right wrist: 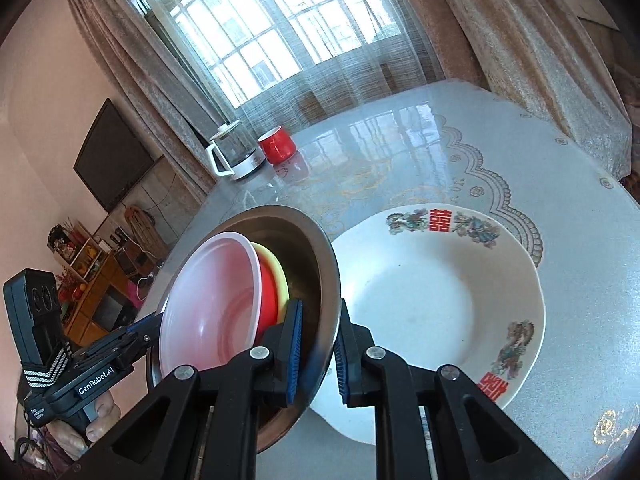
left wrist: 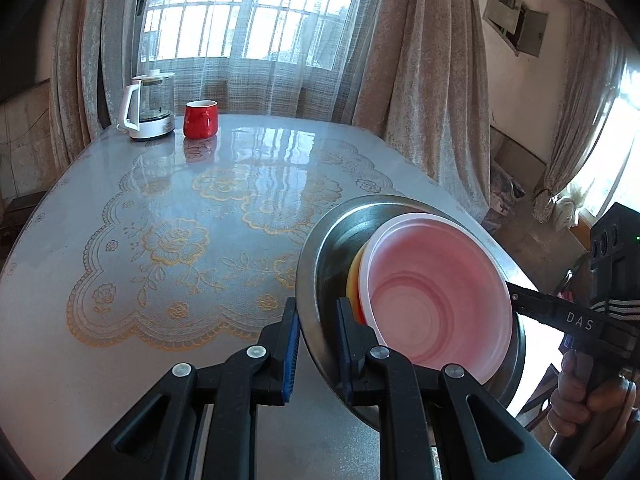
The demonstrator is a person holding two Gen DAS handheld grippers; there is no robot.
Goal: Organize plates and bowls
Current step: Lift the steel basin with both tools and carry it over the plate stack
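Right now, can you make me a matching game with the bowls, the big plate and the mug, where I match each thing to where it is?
Things:
1. metal bowl
2. pink bowl
3. white plate
4. red mug

Places:
A. next to the kettle
B. flat on the table, nothing in it
C. its rim pinched by the left gripper and the right gripper
D. on top of the stack inside another bowl

Pairs: 1-C, 2-D, 3-B, 4-A

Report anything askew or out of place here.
The metal bowl, gripped at opposite rims by the left tool and right tool, tilts steeply; its nested pink bowl leans outward and might slide.
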